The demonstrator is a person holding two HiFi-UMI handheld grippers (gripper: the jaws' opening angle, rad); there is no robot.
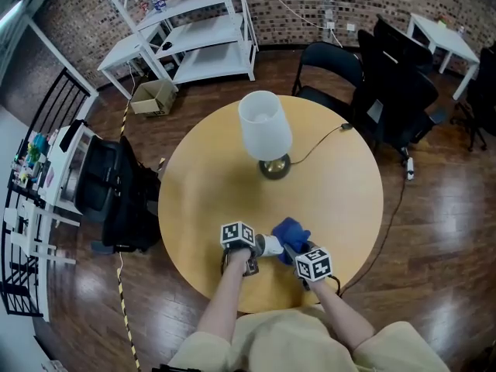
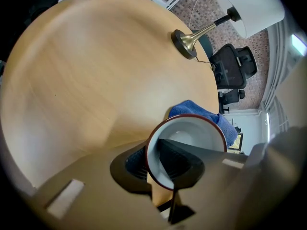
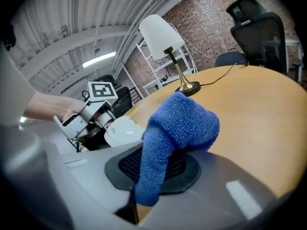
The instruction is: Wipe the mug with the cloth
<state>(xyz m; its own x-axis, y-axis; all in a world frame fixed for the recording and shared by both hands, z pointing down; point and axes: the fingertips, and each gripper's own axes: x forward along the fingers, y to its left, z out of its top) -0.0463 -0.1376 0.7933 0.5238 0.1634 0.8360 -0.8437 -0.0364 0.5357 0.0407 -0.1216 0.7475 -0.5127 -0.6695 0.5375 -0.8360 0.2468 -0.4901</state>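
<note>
The white mug point(image 2: 192, 135) with a dark red rim is held off the table by my left gripper point(image 2: 152, 163), which is shut on its wall with one jaw inside and one outside. Its mouth faces the left gripper view's camera. In the head view the mug point(image 1: 269, 245) lies sideways between the two grippers near the table's front edge. My right gripper point(image 3: 153, 169) is shut on the blue cloth point(image 3: 180, 126), whose bunched end stands up past the jaws. The blue cloth point(image 2: 206, 115) sits right behind the mug, at its base. From the right gripper view the mug point(image 3: 123, 131) lies just left of the cloth.
A round wooden table point(image 1: 209, 184) carries a lamp with a white shade point(image 1: 265, 126) and brass base point(image 1: 274, 166), its cord running off to the right. Black office chairs point(image 1: 387, 76) stand beyond the table, a white shelf unit point(image 1: 194, 29) at the back.
</note>
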